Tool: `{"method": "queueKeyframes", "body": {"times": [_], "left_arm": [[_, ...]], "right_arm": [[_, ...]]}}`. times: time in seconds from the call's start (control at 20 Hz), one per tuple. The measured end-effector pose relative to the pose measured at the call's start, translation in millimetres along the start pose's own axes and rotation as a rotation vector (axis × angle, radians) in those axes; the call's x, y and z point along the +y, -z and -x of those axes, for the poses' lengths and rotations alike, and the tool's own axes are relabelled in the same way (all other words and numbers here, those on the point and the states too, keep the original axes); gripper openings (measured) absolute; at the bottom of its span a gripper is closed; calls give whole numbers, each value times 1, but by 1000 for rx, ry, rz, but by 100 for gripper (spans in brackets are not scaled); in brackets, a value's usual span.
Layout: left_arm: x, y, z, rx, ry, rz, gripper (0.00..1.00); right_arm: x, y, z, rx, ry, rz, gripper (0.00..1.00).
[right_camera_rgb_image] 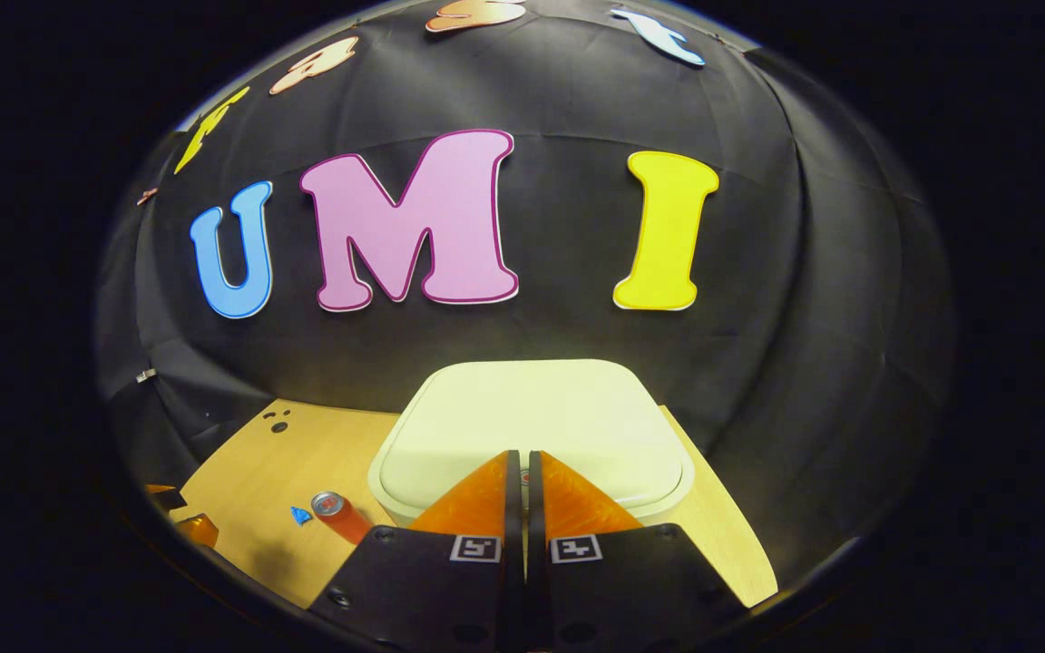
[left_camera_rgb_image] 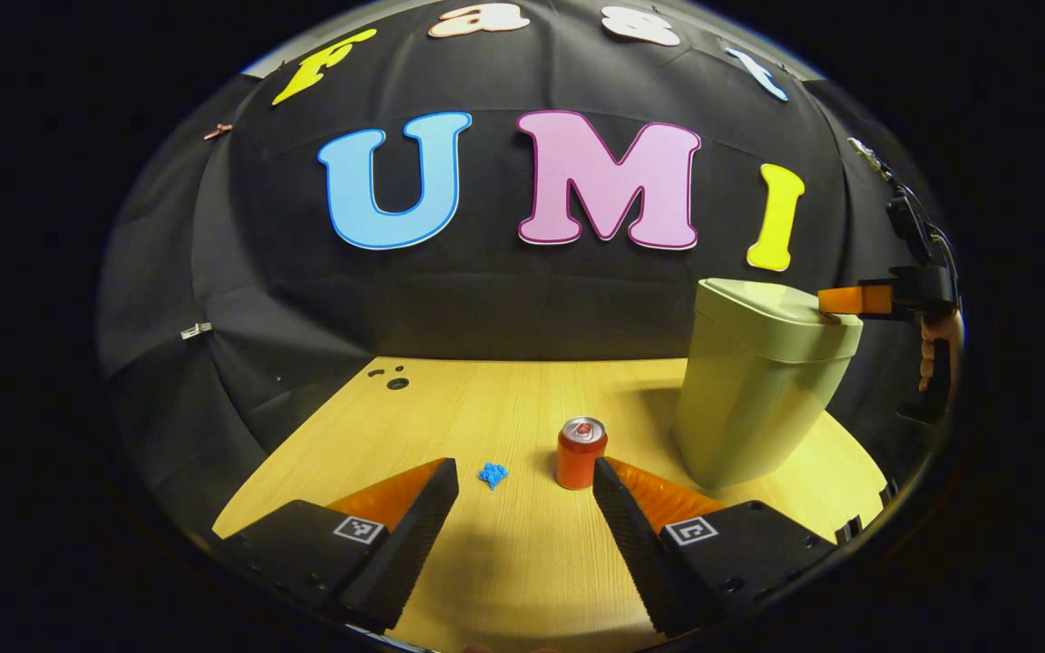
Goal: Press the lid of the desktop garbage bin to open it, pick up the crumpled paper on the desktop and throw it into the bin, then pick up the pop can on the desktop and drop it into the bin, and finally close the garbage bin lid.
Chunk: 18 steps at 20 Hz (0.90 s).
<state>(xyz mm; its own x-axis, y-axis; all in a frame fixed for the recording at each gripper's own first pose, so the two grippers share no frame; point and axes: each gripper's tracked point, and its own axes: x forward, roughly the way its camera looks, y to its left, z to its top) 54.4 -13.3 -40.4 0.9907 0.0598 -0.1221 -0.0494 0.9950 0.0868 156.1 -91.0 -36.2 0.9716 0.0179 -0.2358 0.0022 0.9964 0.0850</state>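
Observation:
A pale green bin [left_camera_rgb_image: 758, 390] with its lid [right_camera_rgb_image: 532, 426] down stands on the wooden desk at the right. My right gripper [right_camera_rgb_image: 520, 458] is shut, empty, its tips resting on the near part of the lid; it also shows in the left gripper view, the right gripper [left_camera_rgb_image: 835, 301] at the lid's right edge. An orange pop can [left_camera_rgb_image: 580, 453] stands upright in front of the bin, with a small blue crumpled paper [left_camera_rgb_image: 493, 474] to its left. My left gripper [left_camera_rgb_image: 522, 476] hovers open low over the desk, short of both. In the right gripper view the can [right_camera_rgb_image: 339, 513] and paper [right_camera_rgb_image: 301, 516] lie lower left.
The wooden desk [left_camera_rgb_image: 504, 399] runs back to the black cloth wall. A few small dark holes [left_camera_rgb_image: 391, 376] mark its far left corner. A hand [left_camera_rgb_image: 935, 349] holds the right gripper at the far right edge.

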Motion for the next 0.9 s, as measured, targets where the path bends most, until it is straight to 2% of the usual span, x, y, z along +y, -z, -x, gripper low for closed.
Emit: {"method": "queueKeyframes", "body": {"times": [0.4, 0.55, 0.65, 0.75, 0.9], "left_arm": [[3, -1, 3, -10, 15, -10, 96], [7, 1, 12, -19, 17, -2, 96], [14, 3, 18, -21, 11, 7, 96], [21, 7, 25, -18, 5, 20, 96], [30, 17, 36, -1, 0, 33, 96]], "right_arm": [[0, -1, 2, -17, 24, -2, 5], [0, 1, 8, -46, 34, 34, 5], [6, 24, 14, 24, 17, 52, 2], [15, 39, 37, 69, -3, 30, 5], [25, 41, 45, 65, -7, 1, 5]]}}
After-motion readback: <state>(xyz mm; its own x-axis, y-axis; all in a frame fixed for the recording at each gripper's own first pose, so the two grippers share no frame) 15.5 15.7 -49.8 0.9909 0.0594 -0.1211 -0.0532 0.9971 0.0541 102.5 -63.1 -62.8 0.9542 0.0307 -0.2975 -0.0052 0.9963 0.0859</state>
